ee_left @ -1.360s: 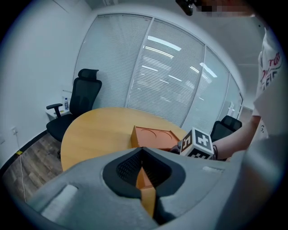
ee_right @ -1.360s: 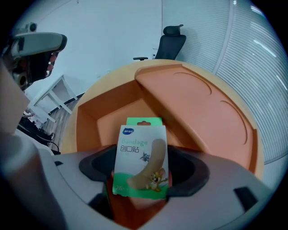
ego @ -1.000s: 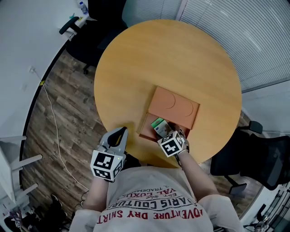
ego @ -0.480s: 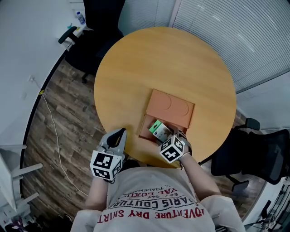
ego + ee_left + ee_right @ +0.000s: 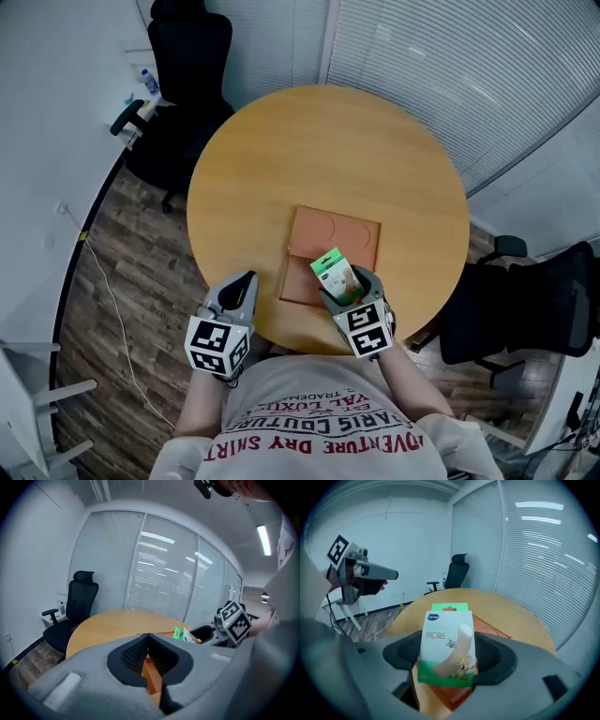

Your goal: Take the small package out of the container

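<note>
The small package (image 5: 337, 274), a green-and-white card pack of adhesive plasters with a cartoon print, is gripped between the jaws of the right hand-held gripper (image 5: 342, 291). In the right gripper view the package (image 5: 447, 644) is seen upright, its lower part clamped by both pads and its green top edge standing clear above them. It is held above the near part of the orange container (image 5: 323, 234), which is placed on the round wooden bench (image 5: 281, 159) with its lid laid open and flat on the far side.

The left hand-held gripper (image 5: 244, 284) is held at the near edge of the bench, left of the container and apart from it. Its jaws are closed together, and nothing is held between them (image 5: 147, 641).

A black office chair (image 5: 187, 56) is located beyond the bench.
</note>
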Motion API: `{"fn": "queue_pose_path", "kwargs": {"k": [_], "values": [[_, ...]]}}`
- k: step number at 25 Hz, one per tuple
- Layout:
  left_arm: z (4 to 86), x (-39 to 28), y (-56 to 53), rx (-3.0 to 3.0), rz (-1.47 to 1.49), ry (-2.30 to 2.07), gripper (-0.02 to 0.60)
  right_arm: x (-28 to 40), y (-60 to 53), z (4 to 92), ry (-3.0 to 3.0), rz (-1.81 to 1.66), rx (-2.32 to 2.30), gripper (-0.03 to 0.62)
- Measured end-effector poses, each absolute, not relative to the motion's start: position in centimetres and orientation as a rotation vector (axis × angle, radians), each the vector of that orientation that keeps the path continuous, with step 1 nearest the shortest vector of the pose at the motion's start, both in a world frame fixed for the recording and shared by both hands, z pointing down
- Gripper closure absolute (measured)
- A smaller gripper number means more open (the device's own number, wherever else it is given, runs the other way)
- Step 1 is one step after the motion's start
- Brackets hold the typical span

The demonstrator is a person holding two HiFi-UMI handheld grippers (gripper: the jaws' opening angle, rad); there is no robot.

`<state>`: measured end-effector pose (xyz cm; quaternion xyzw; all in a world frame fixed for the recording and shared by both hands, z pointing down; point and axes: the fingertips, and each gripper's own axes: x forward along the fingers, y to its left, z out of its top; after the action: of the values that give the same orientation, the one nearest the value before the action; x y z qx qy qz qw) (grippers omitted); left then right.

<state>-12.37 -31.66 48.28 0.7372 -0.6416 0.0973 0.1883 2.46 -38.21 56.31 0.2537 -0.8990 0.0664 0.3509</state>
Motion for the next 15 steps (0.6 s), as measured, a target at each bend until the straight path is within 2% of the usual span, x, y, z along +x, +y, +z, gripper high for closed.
{"fn": "queue_pose_path", "kwargs": {"k": [15], "values": [[39.4,-6.2,-36.2,2.433,0.176,-1.728,0.569,8.8,-40.6,42.3,-2.681,0.214,1.184,0.237]]}}
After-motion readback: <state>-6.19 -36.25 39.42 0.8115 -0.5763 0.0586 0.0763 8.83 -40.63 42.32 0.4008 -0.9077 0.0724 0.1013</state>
